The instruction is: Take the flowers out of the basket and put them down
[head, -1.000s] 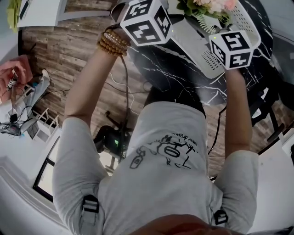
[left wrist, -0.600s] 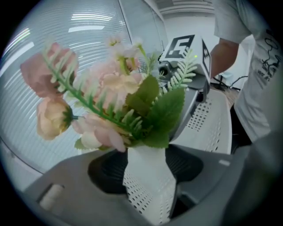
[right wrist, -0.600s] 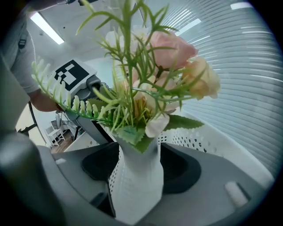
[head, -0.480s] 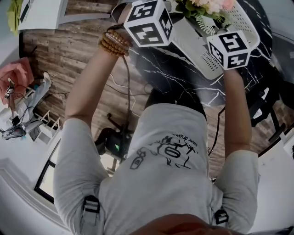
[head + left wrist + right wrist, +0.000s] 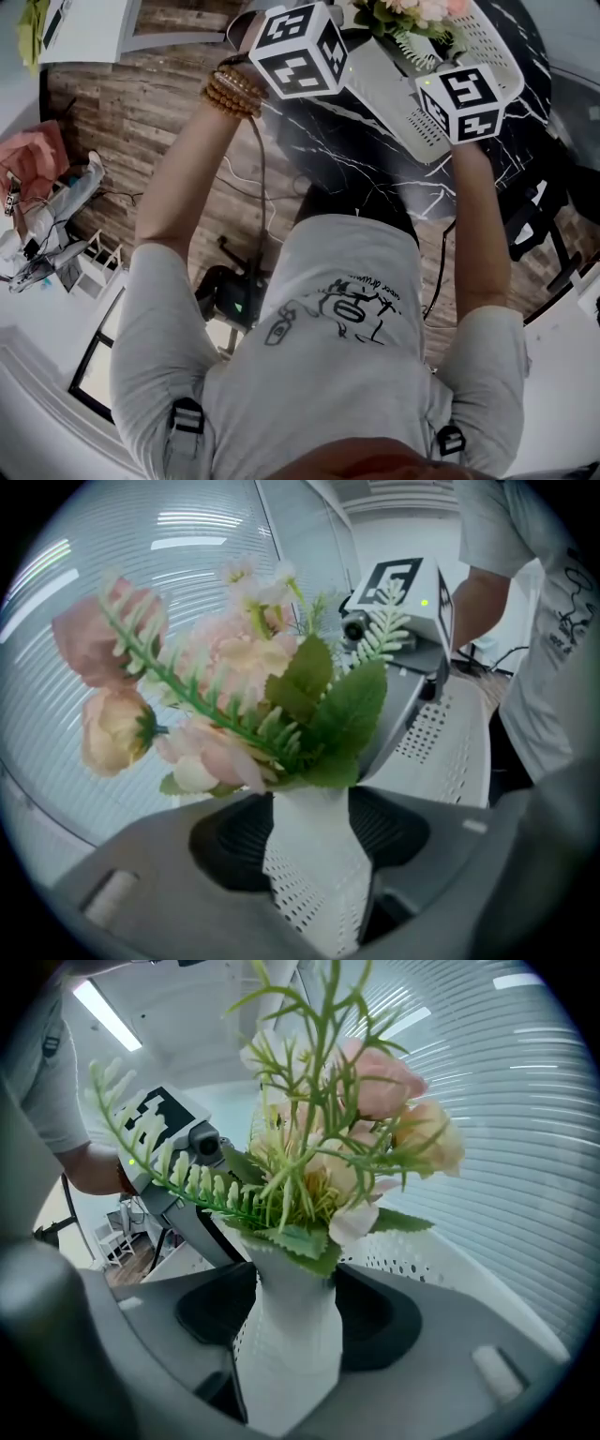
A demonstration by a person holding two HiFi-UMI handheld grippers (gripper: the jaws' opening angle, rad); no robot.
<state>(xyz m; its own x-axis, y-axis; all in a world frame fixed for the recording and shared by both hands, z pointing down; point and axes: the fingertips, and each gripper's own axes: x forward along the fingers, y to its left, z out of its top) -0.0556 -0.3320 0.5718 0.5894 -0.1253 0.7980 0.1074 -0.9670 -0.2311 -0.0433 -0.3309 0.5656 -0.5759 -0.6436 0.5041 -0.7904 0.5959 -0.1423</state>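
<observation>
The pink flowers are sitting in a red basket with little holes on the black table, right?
Not quite. The pink artificial flowers sit in a white perforated plastic basket, not a red one. The head view shows this. The rest is right: it has little holes and stands on the black marble table.

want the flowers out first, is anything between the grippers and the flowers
Yes. The jaws of the left gripper and right gripper have just been closing on the white perforated basket, whose wall fills both gaps; the flowers rise right behind it.
</observation>
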